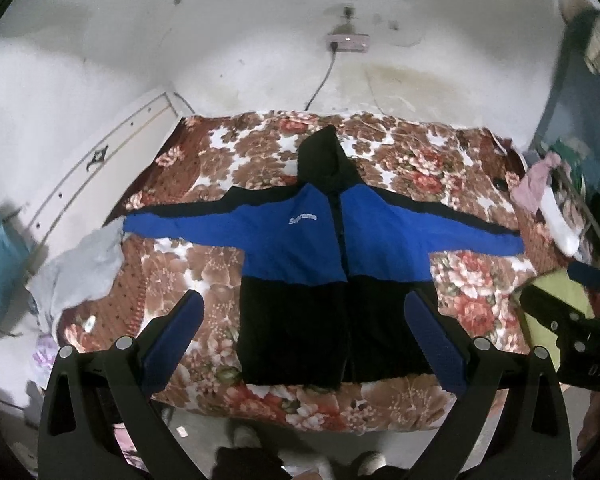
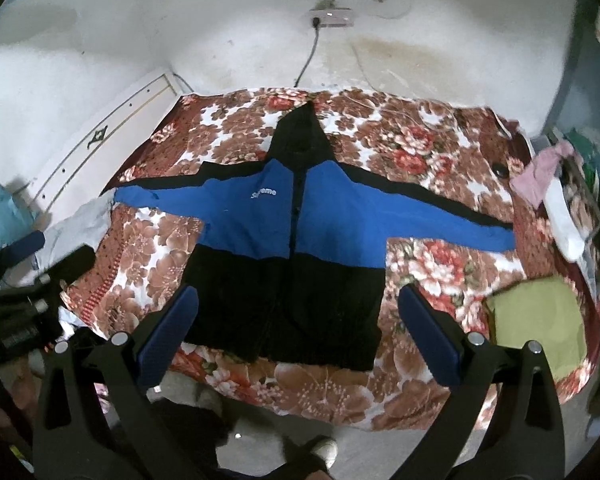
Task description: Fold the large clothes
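Observation:
A blue and black hooded jacket [image 1: 300,248] [image 2: 284,232] lies face up and flat on the flowered bedspread [image 1: 188,264] [image 2: 432,160], both sleeves stretched out sideways and the hood pointing to the wall. My left gripper [image 1: 305,300] hovers open above the jacket's black lower half, holding nothing. My right gripper [image 2: 298,294] is open too, above the same hem area and empty. In the left wrist view the right gripper [image 1: 568,320] shows at the right edge; in the right wrist view the left gripper [image 2: 32,280] shows at the left edge.
A grey cloth [image 1: 88,268] lies at the left sleeve's end. A yellow-green folded cloth [image 2: 540,324] sits on the bed's right front corner. Pink and white clothes [image 1: 548,200] hang at the right. A person's feet [image 2: 320,452] stand on the floor before the bed.

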